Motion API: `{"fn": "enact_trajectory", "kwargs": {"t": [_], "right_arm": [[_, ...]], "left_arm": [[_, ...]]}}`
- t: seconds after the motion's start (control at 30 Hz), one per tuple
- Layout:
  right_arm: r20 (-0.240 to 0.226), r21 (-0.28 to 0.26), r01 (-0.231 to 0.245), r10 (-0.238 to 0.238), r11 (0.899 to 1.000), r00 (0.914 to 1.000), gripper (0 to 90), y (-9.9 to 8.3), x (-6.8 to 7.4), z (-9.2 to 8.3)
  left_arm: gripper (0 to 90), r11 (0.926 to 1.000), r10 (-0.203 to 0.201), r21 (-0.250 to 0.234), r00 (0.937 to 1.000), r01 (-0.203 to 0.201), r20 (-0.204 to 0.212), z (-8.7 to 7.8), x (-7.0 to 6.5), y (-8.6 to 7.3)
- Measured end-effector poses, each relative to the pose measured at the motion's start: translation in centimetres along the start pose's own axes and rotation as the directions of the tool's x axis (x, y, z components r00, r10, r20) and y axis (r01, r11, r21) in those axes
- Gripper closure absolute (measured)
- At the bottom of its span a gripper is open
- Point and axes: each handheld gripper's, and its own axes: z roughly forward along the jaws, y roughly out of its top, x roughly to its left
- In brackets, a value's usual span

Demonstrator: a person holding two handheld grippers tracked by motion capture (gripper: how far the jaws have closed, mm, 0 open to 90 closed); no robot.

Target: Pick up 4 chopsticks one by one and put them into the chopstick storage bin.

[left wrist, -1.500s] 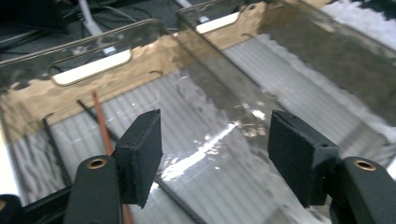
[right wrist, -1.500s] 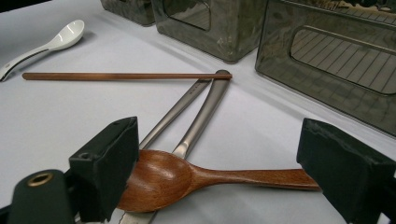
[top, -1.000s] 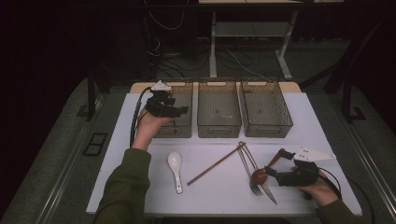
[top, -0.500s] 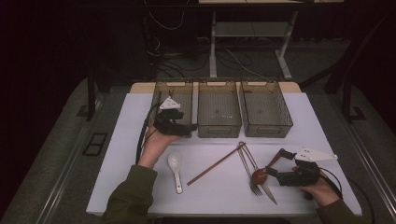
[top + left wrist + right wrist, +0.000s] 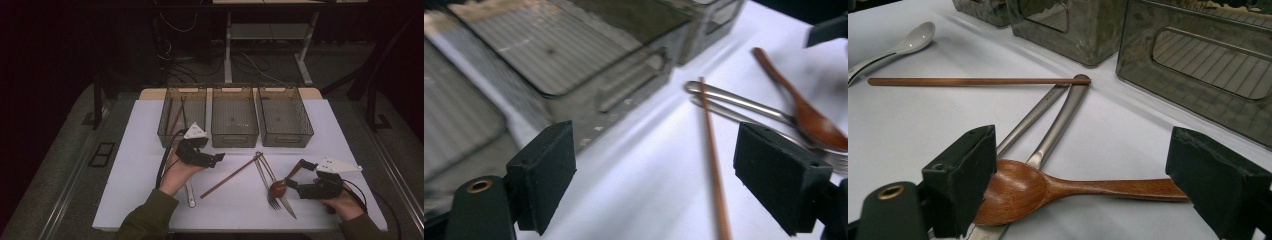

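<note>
Both grippers wide, nothing clamped.
Left gripper [image 5: 219,159], centre-left of high view, jaws just been opening, empty above the chopstick [image 5: 231,176]. Right gripper [image 5: 295,176], lower right, jaws apart astride the wooden spoon [image 5: 1048,189] on the table [image 5: 135,165].

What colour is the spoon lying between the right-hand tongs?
Warm reddish-brown wood; the wooden spoon shows best in the right gripper view.

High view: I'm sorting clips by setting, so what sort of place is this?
Probably a lab or workshop recording bench, not a kitchen: a white table with three identical sorting bins, loose cables on the floor behind, and bare metal desk legs.
</note>
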Motion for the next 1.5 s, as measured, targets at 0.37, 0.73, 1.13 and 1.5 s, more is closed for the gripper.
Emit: {"fn": "enact_trajectory", "kwargs": {"t": [0.37, 0.73, 1.13, 1.5], "right_arm": [[-0.003, -0.002, 0.005, -0.005, 1.0, 1.0, 13.0, 0.0, 0.1, -0.2], [0.0, 0.0, 0.017, -0.017, 1.0, 0.9999, 13.0, 0.0, 0.4, -0.1], [0.003, 0.001, 0.022, -0.022, 1.0, 0.9998, 13.0, 0.0, 0.4, -0.1], [0.002, 0.002, 0.029, -0.029, 1.0, 0.9996, 13.0, 0.0, 0.5, -0.1]], "left_arm": [[16.0, 0.9993, 0.017, 0.034, 0.9992, -0.018, 0.035, 1.1, -2.7, -1.5], [22.1, 0.9967, 0.026, 0.076, 0.9983, -0.03, 0.052, 2.5, -4.1, -1.8], [47.0, 0.992, 0.039, 0.114, 0.9913, -0.054, 0.126, 3.9, -5.5, -2.1], [60.6, 0.9851, 0.072, 0.148, 0.9922, -0.087, 0.102, 4.5, -5.8, -2.3]]}}
